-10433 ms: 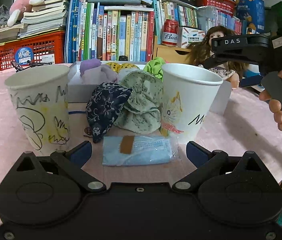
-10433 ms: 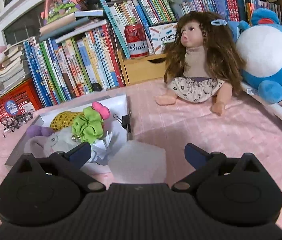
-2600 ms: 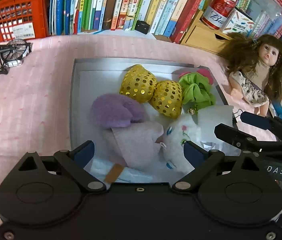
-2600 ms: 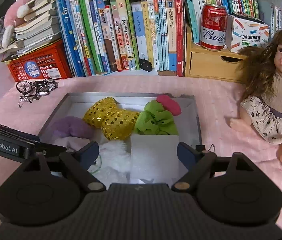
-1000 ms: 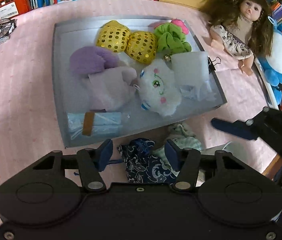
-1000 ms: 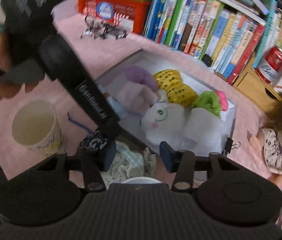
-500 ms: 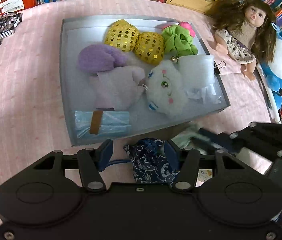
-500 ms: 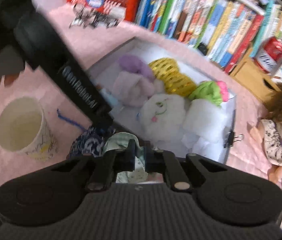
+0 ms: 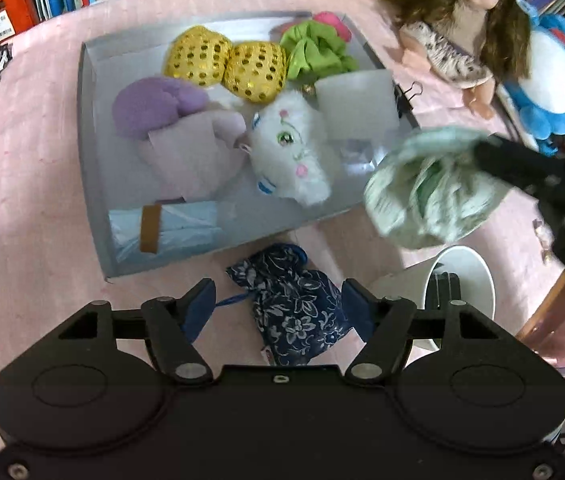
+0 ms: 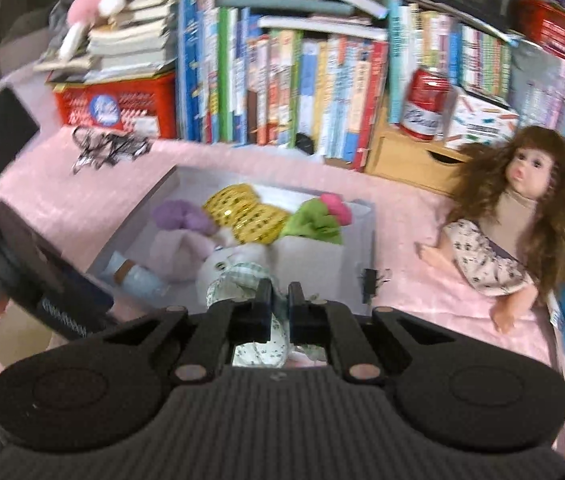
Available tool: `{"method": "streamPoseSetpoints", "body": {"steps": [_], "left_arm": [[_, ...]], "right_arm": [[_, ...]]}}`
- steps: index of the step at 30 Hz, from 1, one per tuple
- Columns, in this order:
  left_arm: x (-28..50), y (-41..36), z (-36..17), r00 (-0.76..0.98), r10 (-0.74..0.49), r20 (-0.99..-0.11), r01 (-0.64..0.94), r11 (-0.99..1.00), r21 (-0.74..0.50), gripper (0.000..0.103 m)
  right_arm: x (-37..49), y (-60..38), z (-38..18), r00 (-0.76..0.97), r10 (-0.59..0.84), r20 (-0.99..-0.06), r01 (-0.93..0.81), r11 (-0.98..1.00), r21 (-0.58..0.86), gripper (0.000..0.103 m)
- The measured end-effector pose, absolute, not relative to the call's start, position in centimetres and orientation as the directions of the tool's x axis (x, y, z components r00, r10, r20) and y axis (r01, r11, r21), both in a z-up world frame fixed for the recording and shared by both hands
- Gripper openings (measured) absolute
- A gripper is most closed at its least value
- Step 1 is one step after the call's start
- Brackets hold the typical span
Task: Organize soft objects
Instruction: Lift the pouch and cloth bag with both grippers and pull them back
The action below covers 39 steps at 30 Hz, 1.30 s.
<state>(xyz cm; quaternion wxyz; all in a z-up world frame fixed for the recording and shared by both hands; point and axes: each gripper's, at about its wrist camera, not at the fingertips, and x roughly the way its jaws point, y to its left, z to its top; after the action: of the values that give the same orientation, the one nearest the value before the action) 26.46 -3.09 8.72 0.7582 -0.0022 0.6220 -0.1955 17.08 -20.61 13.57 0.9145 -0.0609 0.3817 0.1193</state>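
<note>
At the bottom centre of the right wrist view, the right gripper has its fingers pressed almost together, pinching a pale green floral fabric pouch between the pads. In the left wrist view that same pouch hangs blurred in the air at centre right, over the near right corner of a shallow grey rectangular tray and above a white paper cup.

The left gripper sits at the lower centre of its view with its fingers spread and opening. A dark blue floral fabric pouch lies on the pink-covered bench between them, and the pads do not press on it.

The tray holds a white plush cat, a lilac plush toy, two gold sequinned balls, a green scrunchie and a packaged blue face mask.
</note>
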Motion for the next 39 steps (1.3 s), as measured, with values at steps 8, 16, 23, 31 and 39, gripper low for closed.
{"method": "streamPoseSetpoints", "body": {"steps": [8, 16, 23, 31, 39], "left_arm": [[26.7, -4.7, 6.7, 0.092, -0.260, -0.961, 0.190, 0.952, -0.240, 0.065], [26.9, -5.4, 5.0, 0.082, -0.227, -0.970, 0.138, 0.967, -0.214, 0.047], [26.3, -5.3, 5.7, 0.145, -0.249, -0.958, 0.143, 0.963, -0.228, 0.036], [24.7, -5.3, 8.2, 0.238, -0.259, -0.936, 0.213, 0.954, -0.210, 0.034], [22.8, -4.6, 11.3, 0.350, -0.288, -0.891, 0.259, 0.944, -0.203, 0.034]], "right_arm": [[16.4, -22.8, 13.5, 0.707, 0.156, -0.690, -0.211, 0.977, 0.005, 0.012], [15.7, -23.7, 13.0, 0.714, 0.162, -0.681, -0.201, 0.979, 0.022, 0.012], [15.5, -24.1, 12.8, 0.718, 0.168, -0.676, -0.188, 0.981, 0.044, 0.012], [14.8, -23.9, 13.7, 0.731, 0.186, -0.656, -0.199, 0.978, 0.055, 0.012], [13.8, -22.7, 14.9, 0.745, 0.215, -0.632, -0.234, 0.971, 0.055, 0.012]]}}
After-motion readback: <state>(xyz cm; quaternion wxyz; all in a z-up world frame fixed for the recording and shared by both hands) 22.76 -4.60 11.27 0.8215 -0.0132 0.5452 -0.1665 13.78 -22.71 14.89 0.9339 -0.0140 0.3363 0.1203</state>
